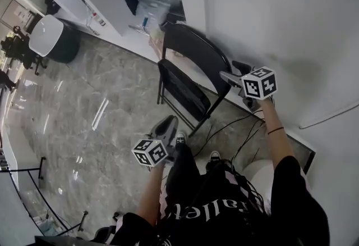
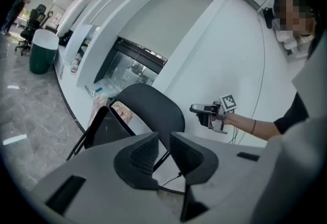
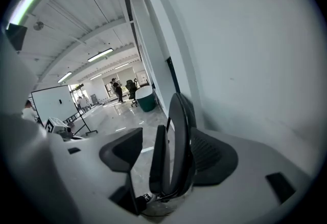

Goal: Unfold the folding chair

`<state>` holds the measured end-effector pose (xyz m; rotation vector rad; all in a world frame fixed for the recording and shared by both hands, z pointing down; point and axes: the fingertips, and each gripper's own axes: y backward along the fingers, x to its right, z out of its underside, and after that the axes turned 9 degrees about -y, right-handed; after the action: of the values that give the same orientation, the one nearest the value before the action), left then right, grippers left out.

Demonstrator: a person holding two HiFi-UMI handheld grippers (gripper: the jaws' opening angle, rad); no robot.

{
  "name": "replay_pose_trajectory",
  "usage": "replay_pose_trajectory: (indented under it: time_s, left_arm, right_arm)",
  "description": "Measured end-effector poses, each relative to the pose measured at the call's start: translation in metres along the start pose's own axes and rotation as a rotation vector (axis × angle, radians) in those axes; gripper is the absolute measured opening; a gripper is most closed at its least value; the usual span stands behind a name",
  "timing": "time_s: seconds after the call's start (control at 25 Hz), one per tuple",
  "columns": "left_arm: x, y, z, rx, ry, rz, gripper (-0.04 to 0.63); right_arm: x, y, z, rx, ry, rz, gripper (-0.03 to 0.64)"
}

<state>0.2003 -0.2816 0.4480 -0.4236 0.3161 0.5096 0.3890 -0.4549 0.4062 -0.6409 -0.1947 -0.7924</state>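
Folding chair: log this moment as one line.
folding chair: folded, upright by wall | left tongs: barely apart, empty | right tongs: wide open, beside chair, not touching

This is an open-plan office hall. It has a polished marble-look floor (image 1: 84, 110), white walls (image 1: 269, 14) and strip lights (image 3: 99, 55) overhead. A whiteboard (image 3: 51, 103) stands on a frame, with an office chair (image 3: 134, 89) beyond it.

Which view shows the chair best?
Head view: the chair shows nearly whole, from above. The left gripper view hides its lower part behind the jaws; the right gripper view sees it edge-on.
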Motion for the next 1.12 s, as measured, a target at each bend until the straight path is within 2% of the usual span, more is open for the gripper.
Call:
replay_pose_trajectory:
  time_s: [0.08, 0.12, 0.28, 0.44, 0.52, 0.6, 0.76, 0.92, 1.0, 1.12]
  left_arm:
    - [-0.019, -0.015, -0.001, -0.039, 0.029, 0.052, 0.091]
    - [-0.028, -0.02, -0.001, -0.058, 0.038, 0.078, 0.098]
    - [-0.061, -0.042, -0.001, -0.146, 0.037, 0.161, 0.1]
    - [-0.087, -0.061, 0.001, -0.204, 0.068, 0.189, 0.101]
    - [-0.096, -0.071, 0.005, -0.224, 0.093, 0.19, 0.121]
    - [-0.099, -0.086, 0.009, -0.24, 0.117, 0.189, 0.165]
    - [-0.104, -0.125, 0.015, -0.224, 0.174, 0.151, 0.214]
    - [-0.108, -0.166, 0.038, -0.212, 0.326, 0.099, 0.236]
    - [-0.109, -0.184, 0.059, -0.229, 0.407, 0.08, 0.243]
    - [-0.124, -0.2, 0.083, -0.255, 0.459, 0.02, 0.247]
  right_arm:
    - [0.018, -0.025, -0.013, -0.034, 0.002, 0.019, 0.281]
    - [0.025, -0.038, -0.017, -0.056, -0.008, 0.019, 0.281]
    - [0.049, -0.078, -0.026, -0.149, -0.093, -0.011, 0.281]
    - [0.065, -0.102, -0.03, -0.192, -0.188, -0.019, 0.281]
    - [0.07, -0.109, -0.028, -0.218, -0.196, -0.018, 0.281]
    - [0.071, -0.116, -0.024, -0.265, -0.211, -0.064, 0.281]
    - [0.054, -0.125, -0.011, -0.375, -0.215, -0.227, 0.279]
    - [0.029, -0.128, 0.006, -0.496, -0.191, -0.397, 0.275]
    - [0.025, -0.128, 0.008, -0.507, -0.138, -0.419, 0.252]
    - [0.029, -0.129, 0.008, -0.499, -0.052, -0.413, 0.186]
